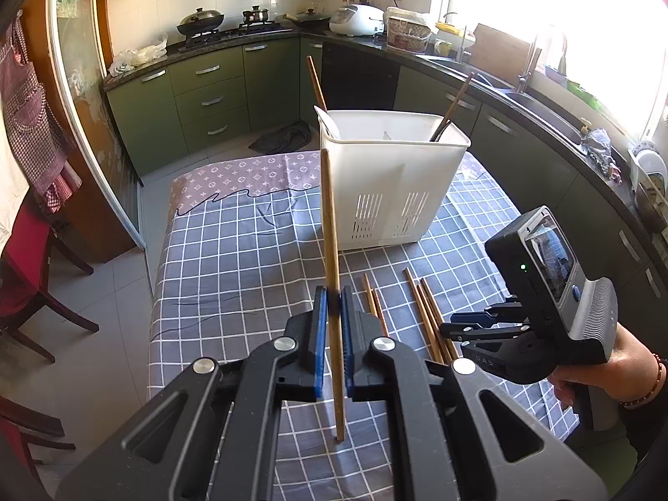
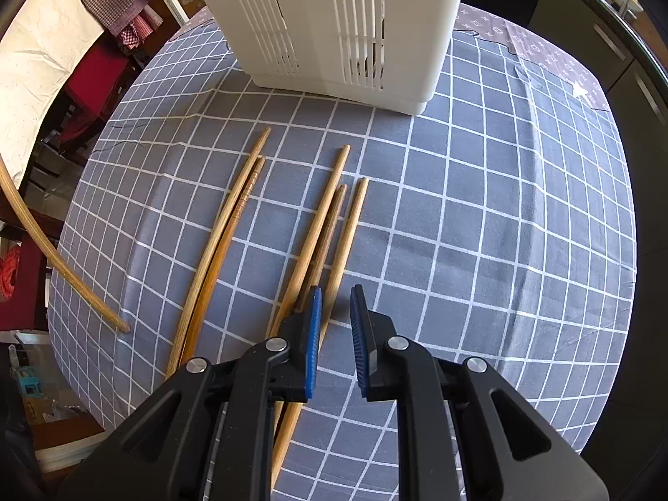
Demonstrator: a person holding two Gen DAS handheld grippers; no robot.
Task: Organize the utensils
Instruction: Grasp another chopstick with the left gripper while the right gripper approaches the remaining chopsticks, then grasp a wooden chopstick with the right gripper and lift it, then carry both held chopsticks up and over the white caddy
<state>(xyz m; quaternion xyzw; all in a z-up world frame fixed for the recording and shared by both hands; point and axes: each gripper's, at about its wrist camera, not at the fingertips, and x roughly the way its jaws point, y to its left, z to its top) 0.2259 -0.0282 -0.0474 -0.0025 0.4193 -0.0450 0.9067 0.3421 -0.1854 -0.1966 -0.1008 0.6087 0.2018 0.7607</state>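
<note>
The left gripper (image 1: 334, 304) is clamped on a single chopstick (image 1: 331, 225), pinched between its blue pads (image 1: 319, 334). The stick stands nearly upright, its lower end down on the checked cloth (image 1: 234, 259) and its top in front of the bin's near corner. To the right, the right gripper (image 2: 336, 325) points steeply down at the table, held by a hand (image 1: 626, 359) with a bead bracelet. Its jaws stand slightly apart with nothing pinched; the tips hover over the loose chopsticks (image 2: 325, 225). Five of them lie on the cloth: three close together under that gripper, and a pair (image 2: 225, 234) just to their left. Beyond them the white bin (image 1: 392, 175) stands on the table, divided inside, with a darker chopstick (image 1: 453, 106) leaning out of its right compartment and a handle (image 1: 316, 83) sticking up from its left.
</note>
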